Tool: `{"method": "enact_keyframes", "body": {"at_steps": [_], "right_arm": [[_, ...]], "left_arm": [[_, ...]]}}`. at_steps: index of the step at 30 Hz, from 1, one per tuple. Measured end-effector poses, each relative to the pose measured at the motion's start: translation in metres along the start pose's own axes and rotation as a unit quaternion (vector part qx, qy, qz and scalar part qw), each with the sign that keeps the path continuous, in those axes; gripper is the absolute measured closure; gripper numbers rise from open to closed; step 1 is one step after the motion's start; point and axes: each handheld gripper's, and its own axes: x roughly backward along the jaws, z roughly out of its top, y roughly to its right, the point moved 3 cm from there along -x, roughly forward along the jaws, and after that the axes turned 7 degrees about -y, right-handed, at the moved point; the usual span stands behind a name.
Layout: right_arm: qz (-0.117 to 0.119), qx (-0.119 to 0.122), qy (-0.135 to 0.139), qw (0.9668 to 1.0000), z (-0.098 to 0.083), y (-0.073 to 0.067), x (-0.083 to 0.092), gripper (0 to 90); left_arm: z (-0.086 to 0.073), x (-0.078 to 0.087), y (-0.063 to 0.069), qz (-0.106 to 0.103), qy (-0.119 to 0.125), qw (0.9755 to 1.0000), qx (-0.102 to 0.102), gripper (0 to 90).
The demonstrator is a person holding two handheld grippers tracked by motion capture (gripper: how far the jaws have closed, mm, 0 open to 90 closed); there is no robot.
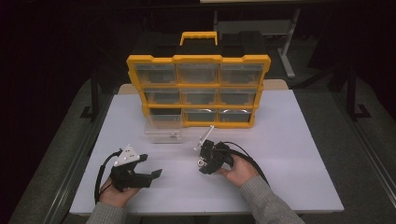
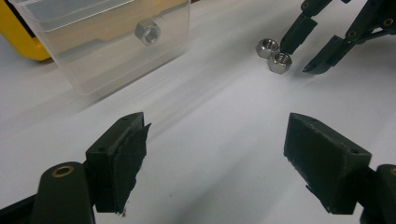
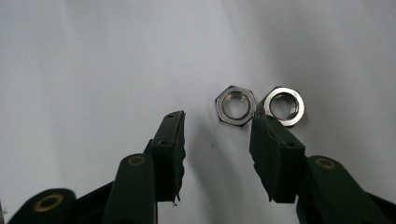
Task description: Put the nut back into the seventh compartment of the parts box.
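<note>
Right gripper view: two steel nuts (image 3: 259, 106) are lying side by side on the white table (image 3: 93, 60), touching. The right gripper (image 3: 217, 135) is hovering w/ jaws apart – one tip nudging the farther nut. Left gripper (image 2: 215, 154) is resting wide open, nr the clear drawer (image 2: 116, 51).

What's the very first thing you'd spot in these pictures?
The big yellow drawer organizer standing at the back of the white table grabs the eye first. One clear drawer has been pulled out in front of it, with a nut inside. Nearer, the right tool points down at two shiny hex nuts lying side by side.
</note>
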Motion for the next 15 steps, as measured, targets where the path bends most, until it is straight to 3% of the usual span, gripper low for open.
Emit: {"method": "enact_keyframes", "body": {"at_steps": [8, 12, 15], "right_arm": [[-0.009, 0.001, 0.002, 1.0000, 0.0030, 0.0006, -0.0023, 54.1], [-0.010, 0.014, -0.009, 0.9998, 0.0061, -0.0016, -0.0078, 55.2], [-0.013, 0.018, -0.008, 0.9997, 0.0090, -0.0034, -0.0079, 57.0]], "left_arm": [[0.0004, -0.0008, 0.0004, -0.001, -0.001, 1.0000, -0.002, 20.7], [0.0001, -0.0002, -0.0005, 0.000, -0.004, 1.0000, -0.007, 20.6], [0.0000, -0.0004, -0.0001, -0.001, -0.001, 1.0000, 0.000, 20.6]]}}
